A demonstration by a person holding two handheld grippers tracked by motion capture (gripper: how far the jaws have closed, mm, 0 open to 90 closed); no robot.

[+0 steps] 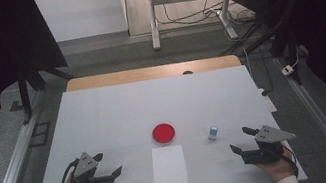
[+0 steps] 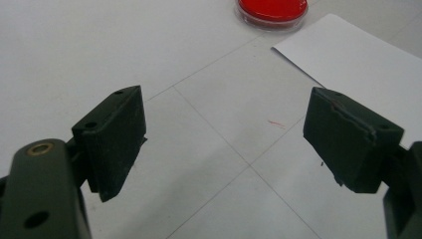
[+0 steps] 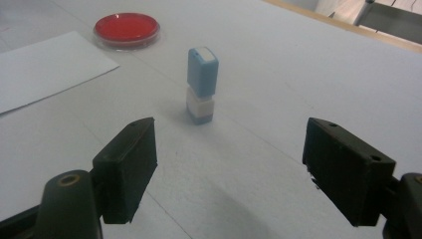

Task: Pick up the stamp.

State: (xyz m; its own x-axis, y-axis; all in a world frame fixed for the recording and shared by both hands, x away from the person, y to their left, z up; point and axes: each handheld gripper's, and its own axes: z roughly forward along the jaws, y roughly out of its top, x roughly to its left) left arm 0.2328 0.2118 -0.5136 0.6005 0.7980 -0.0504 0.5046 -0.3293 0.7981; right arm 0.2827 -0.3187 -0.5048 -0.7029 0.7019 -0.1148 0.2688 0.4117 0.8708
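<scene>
The white table (image 1: 105,122) carries a sheet of paper (image 1: 169,169) near the front edge, with a red dish (image 1: 164,133) just beyond it. The left claw (image 1: 110,164) and right claw (image 1: 238,140) (both with jaws wide apart, holding nothing) rest at either side. The small blue-and-white stamp (image 3: 201,85) stands upright just ahead of the right claw, right of the dish.

High view: fixed overhead, looks forward and down, far off, whole tabletop (image 1: 103,112) in frame. Tongs views ride low, close to the surface. Left one faces dish (image 2: 271,11) and paper (image 2: 358,59); right one faces stamp (image 3: 202,84). Both share dish and paper with high view.
</scene>
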